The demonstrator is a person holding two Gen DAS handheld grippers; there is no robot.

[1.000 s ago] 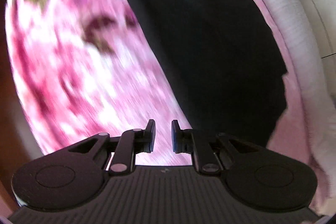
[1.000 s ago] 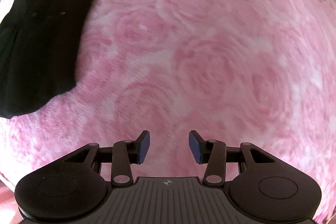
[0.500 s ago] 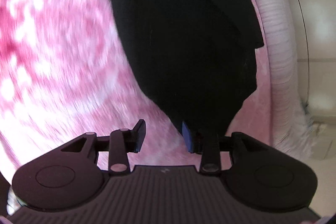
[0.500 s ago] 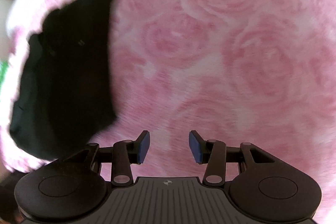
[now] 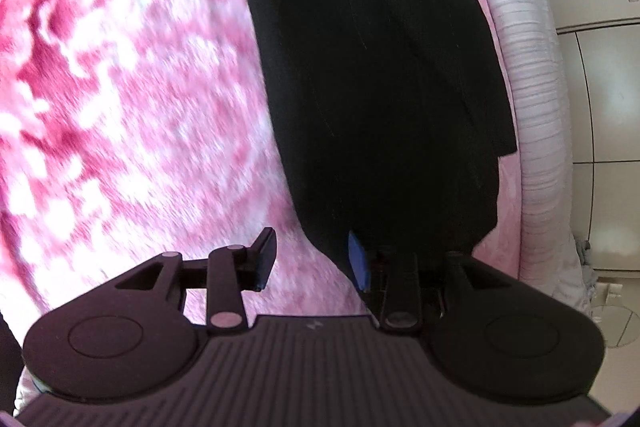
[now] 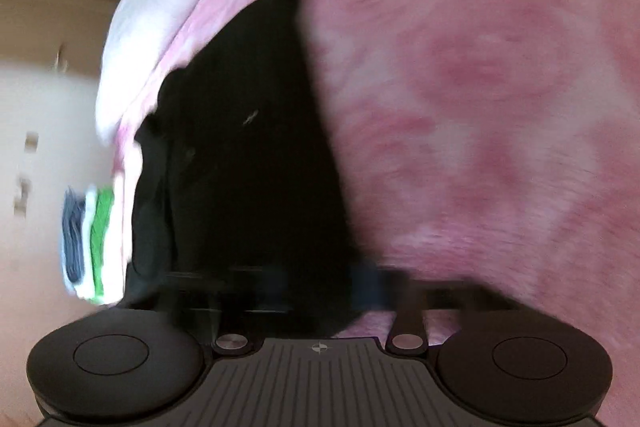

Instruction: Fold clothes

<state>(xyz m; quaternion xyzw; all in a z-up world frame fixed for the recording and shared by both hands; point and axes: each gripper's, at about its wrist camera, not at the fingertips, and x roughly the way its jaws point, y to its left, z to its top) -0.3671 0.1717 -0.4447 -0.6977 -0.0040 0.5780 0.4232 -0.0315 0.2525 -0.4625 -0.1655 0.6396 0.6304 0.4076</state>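
A black garment [image 5: 372, 75] lies flat on a pink flowered blanket [image 5: 120, 107], close to the bed's edge. My left gripper [image 5: 311, 261] is open just over the garment's near corner. Its right finger [image 5: 357, 259] sits at the cloth's edge and its left finger is over bare blanket. In the right wrist view the same garment [image 6: 248, 167] runs down to my right gripper [image 6: 326, 283]. Those jaws are closing and are smeared by motion. The garment's near corner lies between them, but whether the pads press on it cannot be made out.
A white padded bed edge [image 5: 532, 107] runs along the garment's far side, with pale tiled floor [image 5: 600, 115] beyond it. A stack of green, white and blue-grey cloth [image 6: 92, 235] sits off the bed's edge. Pink blanket [image 6: 480, 107] spreads wide to the right.
The left gripper opened and sank toward the garment's near corner. The right gripper swung left and down from bare blanket onto the garment, and its fingers went from wide apart to a closing blur.
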